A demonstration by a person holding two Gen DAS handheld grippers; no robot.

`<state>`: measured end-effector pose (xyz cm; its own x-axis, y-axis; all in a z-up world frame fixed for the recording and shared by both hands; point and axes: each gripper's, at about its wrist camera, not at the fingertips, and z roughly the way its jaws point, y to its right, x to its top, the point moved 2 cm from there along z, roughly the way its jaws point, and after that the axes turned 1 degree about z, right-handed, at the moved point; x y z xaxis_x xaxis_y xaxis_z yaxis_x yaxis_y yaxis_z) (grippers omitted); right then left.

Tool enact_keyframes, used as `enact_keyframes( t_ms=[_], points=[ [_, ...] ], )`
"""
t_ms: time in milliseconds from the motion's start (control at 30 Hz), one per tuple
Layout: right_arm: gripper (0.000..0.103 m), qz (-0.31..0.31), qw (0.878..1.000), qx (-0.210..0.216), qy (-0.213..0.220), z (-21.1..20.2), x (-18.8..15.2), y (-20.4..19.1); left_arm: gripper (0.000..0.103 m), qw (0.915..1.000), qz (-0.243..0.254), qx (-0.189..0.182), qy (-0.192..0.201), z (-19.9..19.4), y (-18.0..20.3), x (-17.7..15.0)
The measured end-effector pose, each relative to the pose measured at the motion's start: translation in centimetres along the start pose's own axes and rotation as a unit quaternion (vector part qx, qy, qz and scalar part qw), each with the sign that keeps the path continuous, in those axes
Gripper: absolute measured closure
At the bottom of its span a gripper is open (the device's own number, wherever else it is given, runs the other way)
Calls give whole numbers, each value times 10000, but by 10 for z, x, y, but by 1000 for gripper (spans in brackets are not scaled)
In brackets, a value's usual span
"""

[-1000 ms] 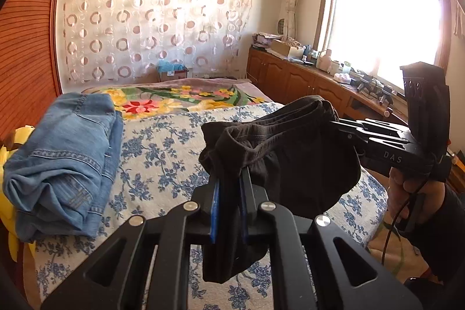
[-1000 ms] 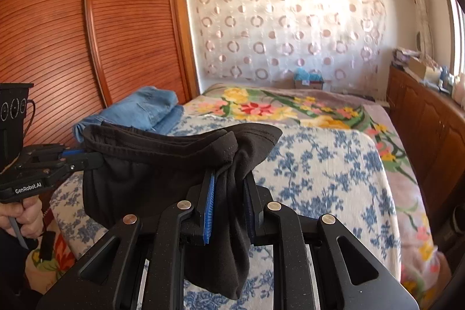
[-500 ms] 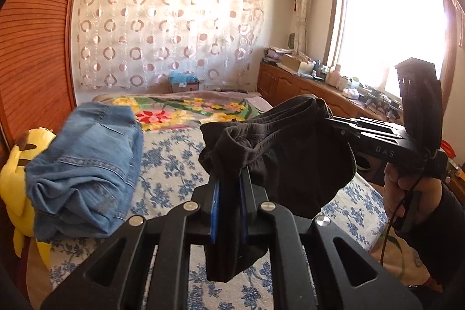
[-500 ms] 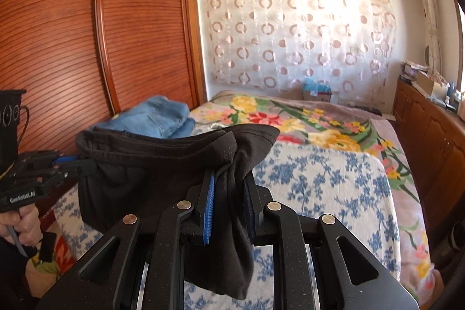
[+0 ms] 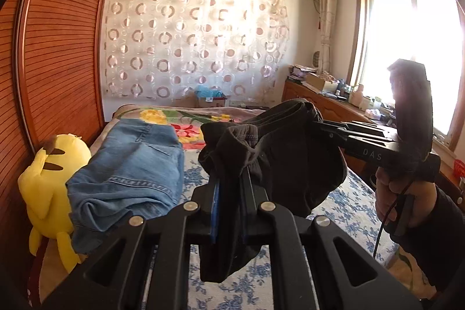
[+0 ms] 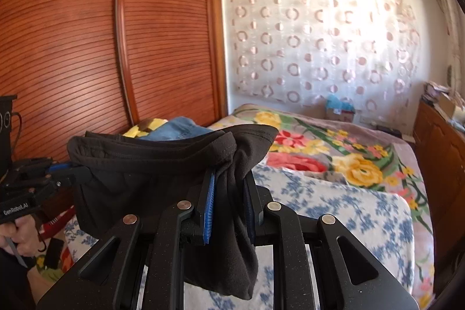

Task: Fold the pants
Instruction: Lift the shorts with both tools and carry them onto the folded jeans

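Dark brown pants (image 5: pixel 293 164) hang in the air above the bed, stretched between both grippers. My left gripper (image 5: pixel 229 193) is shut on one end of the waistband, which bunches over its blue pads. My right gripper (image 6: pixel 229 193) is shut on the other end of the pants (image 6: pixel 151 164). Each gripper shows in the other's view: the right one (image 5: pixel 319 125) at the right, the left one (image 6: pixel 72 167) at the left. The cloth sags between them and its lower part is hidden behind the gripper bodies.
A pile of blue jeans (image 5: pixel 130 173) lies on the left of the bed (image 6: pixel 363 211), beside a yellow plush toy (image 5: pixel 49 182). A wooden wardrobe (image 6: pixel 116 48) stands on the left. A wooden cabinet (image 5: pixel 325 103) with clutter runs under the window on the right.
Both grippers have risen with the pants and tilted upward, so the bed sits lower in both views. The grip on the pants is unchanged.
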<state>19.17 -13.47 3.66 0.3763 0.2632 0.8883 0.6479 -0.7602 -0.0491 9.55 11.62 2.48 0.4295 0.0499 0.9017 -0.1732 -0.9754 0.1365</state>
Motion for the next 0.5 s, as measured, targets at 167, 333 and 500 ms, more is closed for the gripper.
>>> enact_keyframes(
  t_ms=[167,333,500],
  points=[
    [88,-101,9997,180,-149,36,2,-11,95,9995,-212,224,-54,9,-33,-8],
    [88,-320,9985,354,-264,73,10,-24,95,9978,-476,448,-142,23,-64,-15],
    [88,-578,9965,471,-366,113,26,-34,95,9956,-729,570,-132,37,-92,-13]
  ],
)
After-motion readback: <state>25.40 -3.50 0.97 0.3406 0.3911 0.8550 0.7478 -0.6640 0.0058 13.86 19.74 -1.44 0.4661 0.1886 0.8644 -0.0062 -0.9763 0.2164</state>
